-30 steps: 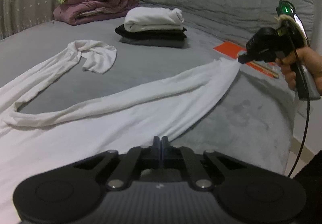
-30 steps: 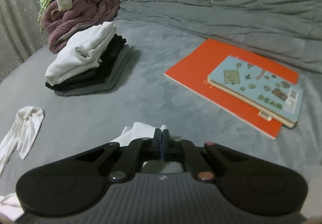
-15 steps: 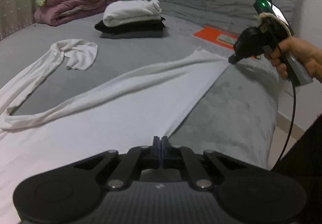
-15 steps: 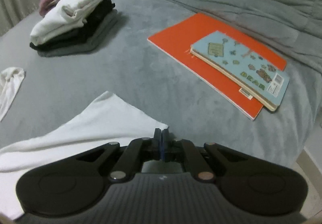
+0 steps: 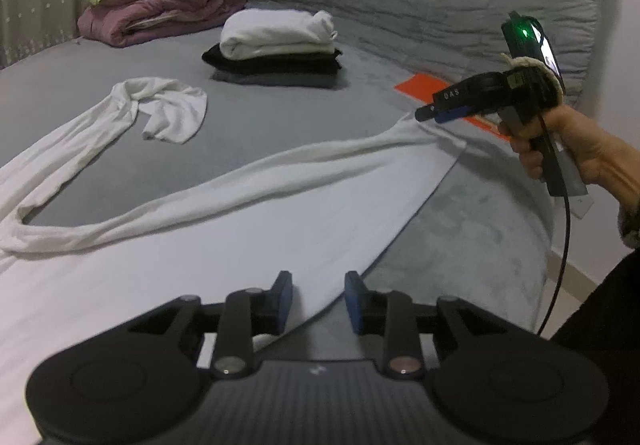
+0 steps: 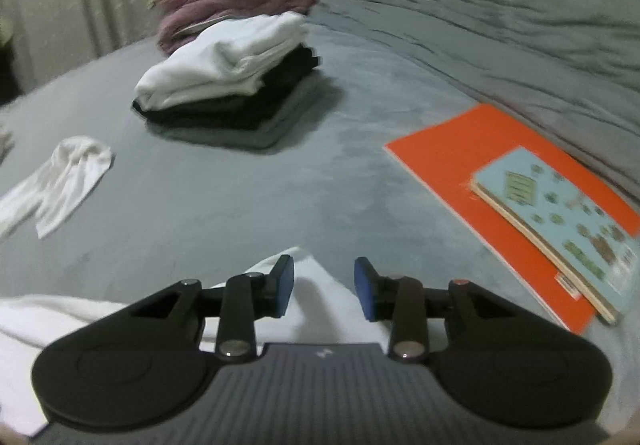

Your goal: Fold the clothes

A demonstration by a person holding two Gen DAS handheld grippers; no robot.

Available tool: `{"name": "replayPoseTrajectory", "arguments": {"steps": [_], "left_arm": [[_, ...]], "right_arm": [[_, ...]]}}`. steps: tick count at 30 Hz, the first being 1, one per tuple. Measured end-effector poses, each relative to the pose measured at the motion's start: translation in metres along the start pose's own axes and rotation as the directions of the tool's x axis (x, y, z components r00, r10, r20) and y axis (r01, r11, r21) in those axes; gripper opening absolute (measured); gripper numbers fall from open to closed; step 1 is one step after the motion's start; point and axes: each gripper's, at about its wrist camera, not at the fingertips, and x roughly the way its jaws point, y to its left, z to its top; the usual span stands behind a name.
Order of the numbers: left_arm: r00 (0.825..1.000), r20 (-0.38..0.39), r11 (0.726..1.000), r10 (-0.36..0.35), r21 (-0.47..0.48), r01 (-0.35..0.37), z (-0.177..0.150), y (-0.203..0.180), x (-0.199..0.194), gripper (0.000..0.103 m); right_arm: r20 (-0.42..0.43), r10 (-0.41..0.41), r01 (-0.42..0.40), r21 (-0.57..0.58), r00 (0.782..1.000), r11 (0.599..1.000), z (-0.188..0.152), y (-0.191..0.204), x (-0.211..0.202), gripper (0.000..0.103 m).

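My left gripper and right gripper are both opening their jaws, pads off the white garment, its hem between them, laid flat on the grey bed for folding. Beyond sits 1 folded stack, likely finished pieces.

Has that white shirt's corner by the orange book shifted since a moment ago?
Yes. The white shirt was bunched and lifted; now its hem lies flat, spread toward the orange book. Both pairs of fingers are opening off it.
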Motion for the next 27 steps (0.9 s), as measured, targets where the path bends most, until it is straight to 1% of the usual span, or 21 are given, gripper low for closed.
{"name": "replayPoseTrajectory", "arguments": {"steps": [5,7,8,10,12,16,18,21,27], "left_arm": [[1.000,-0.010,1.000,-0.009,0.016,0.009,-0.002,0.000,0.006,0.031],[1.000,-0.011,1.000,-0.015,0.016,0.015,-0.002,0.001,0.007,0.032],[1.000,-0.011,1.000,-0.018,0.014,0.018,-0.002,0.002,0.008,0.032],[1.000,-0.012,1.000,-0.025,0.012,0.025,-0.002,0.003,0.009,0.032],[0.999,-0.013,0.999,-0.031,0.009,0.032,-0.002,0.004,0.009,0.032],[0.999,-0.013,0.999,-0.044,0.002,0.044,-0.002,0.005,0.009,0.032],[0.999,-0.014,0.999,-0.050,-0.001,0.050,-0.002,0.006,0.009,0.033],[0.998,-0.014,0.998,-0.058,0.000,0.058,-0.002,0.006,0.009,0.035],[0.997,-0.017,0.997,-0.072,-0.003,0.072,0.000,0.009,0.007,0.036]], "right_arm": [[0.034,0.019,-0.016,-0.093,0.999,0.996,-0.003,0.009,0.015,0.037],[0.039,0.028,-0.023,-0.119,0.999,0.993,-0.005,0.011,0.018,0.019],[0.043,0.032,-0.026,-0.135,0.999,0.991,-0.006,0.013,0.018,0.002],[0.065,0.017,-0.006,-0.163,0.998,0.987,-0.007,0.017,0.016,0.001],[0.105,-0.018,0.036,-0.173,0.994,0.984,-0.008,0.018,0.013,0.001],[0.186,-0.103,0.134,-0.160,0.977,0.978,-0.006,0.016,0.009,0.001],[0.180,-0.128,0.156,-0.154,0.975,0.976,-0.005,0.015,0.015,0.000],[0.144,-0.163,0.186,-0.168,0.976,0.968,-0.009,0.018,0.029,0.000],[0.136,-0.216,0.241,-0.207,0.967,0.948,-0.011,0.024,0.035,0.000]]}}
